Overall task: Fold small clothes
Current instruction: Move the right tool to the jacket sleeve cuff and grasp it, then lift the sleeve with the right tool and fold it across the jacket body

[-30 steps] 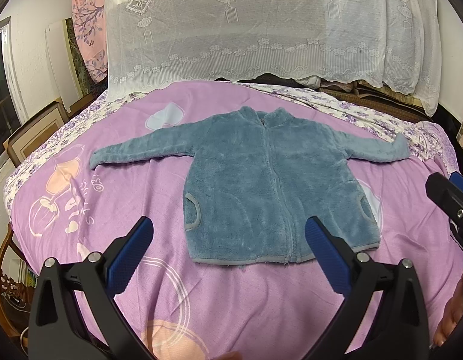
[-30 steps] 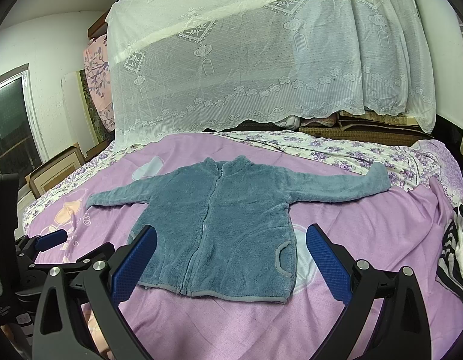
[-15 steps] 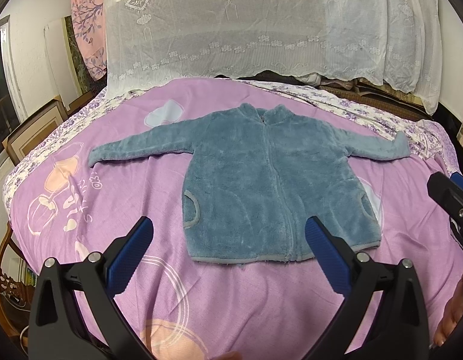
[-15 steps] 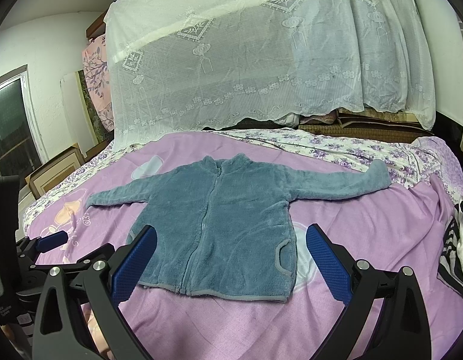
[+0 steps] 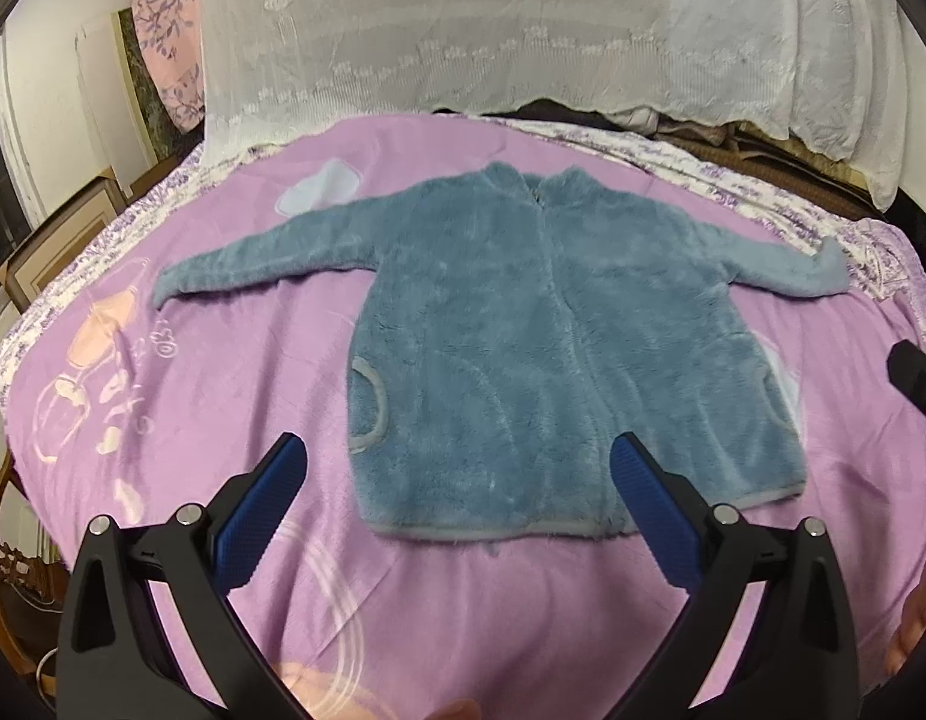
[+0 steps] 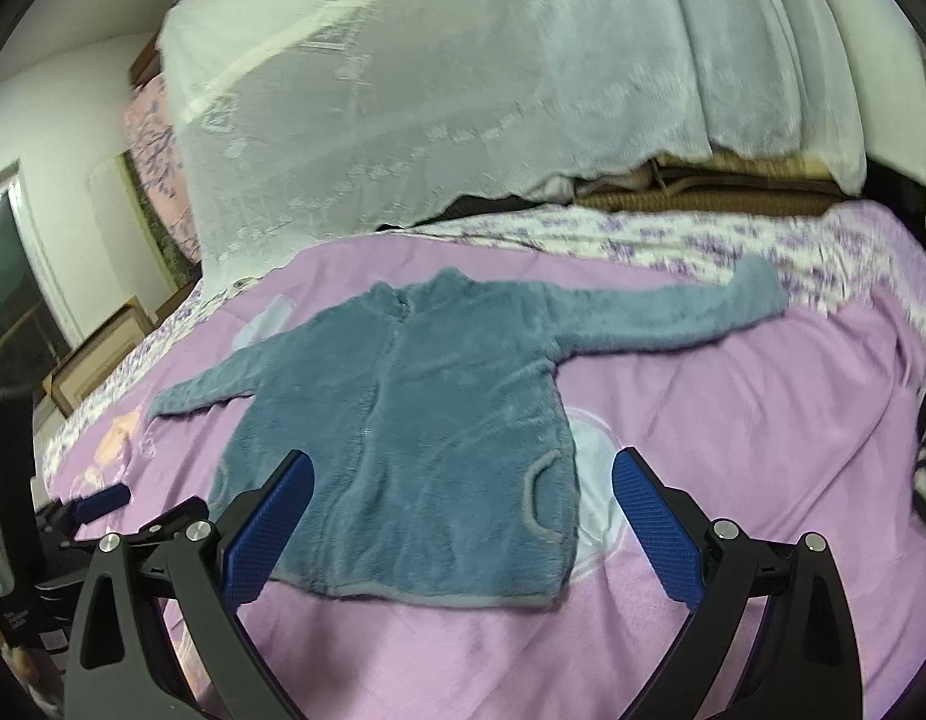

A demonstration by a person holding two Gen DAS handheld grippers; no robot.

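A: How were the tongs found?

B: The left tongs (image 5: 456, 492) were seen spread wide with nothing between the blue pads (image 5: 261, 516); the right tongs (image 6: 463, 510) were likewise held released and empty. Both were kept above the near part of the bed (image 5: 192, 360), no cloth being touched.

A: And where was the garment placed?

B: A blue fleece jacket (image 5: 553, 372) was laid flat on the purple bedspread (image 6: 733, 450), just ahead of both tongs, its front up and its zip closed. From the left tongs its hem (image 5: 523, 531) was seen nearest, between the two fingers and slightly to the right. From the right tongs the body was seen ahead and to the left. The sleeves were spread outward, one sleeve (image 6: 673, 312) being stretched far to the right, toward a floral sheet (image 6: 673, 234).

A: What was seen beyond it?

B: A white lace cover (image 6: 463, 90) was draped over a pile at the far side of the bed.
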